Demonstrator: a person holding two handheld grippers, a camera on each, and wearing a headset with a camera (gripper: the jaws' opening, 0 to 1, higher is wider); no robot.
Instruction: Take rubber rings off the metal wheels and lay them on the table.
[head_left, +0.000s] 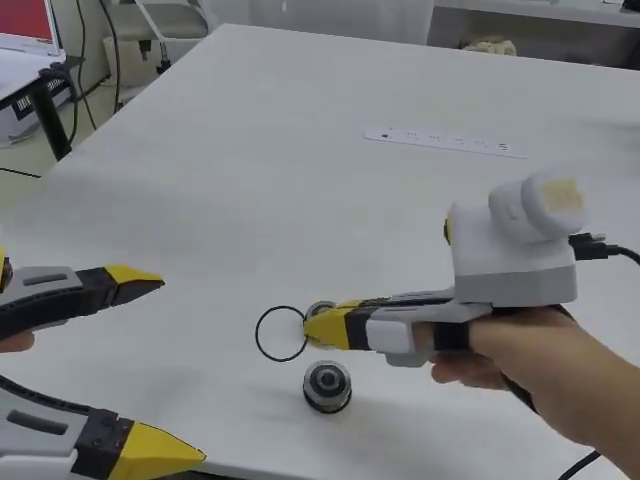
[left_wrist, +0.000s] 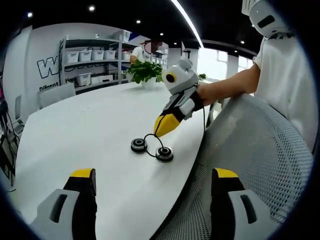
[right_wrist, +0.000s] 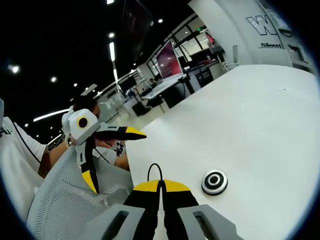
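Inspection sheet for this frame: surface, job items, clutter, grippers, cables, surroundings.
Surface: white table, mostly bare.
Job's things: near wheel; far wheel by the jaw tips; black rubber ring, a free loop off its wheel.
Clutter: power strip at the far side.
Grippers: right gripper shut on the ring; left gripper open, holding nothing.
Cables: black cable trailing from the right gripper.
Surroundings: shelves with bins, potted plant, mesh chair.

Right tongs (right_wrist: 161, 185) pinched shut on rubber ring (head_left: 257, 334); left tongs (left_wrist: 153, 174) gape wide.
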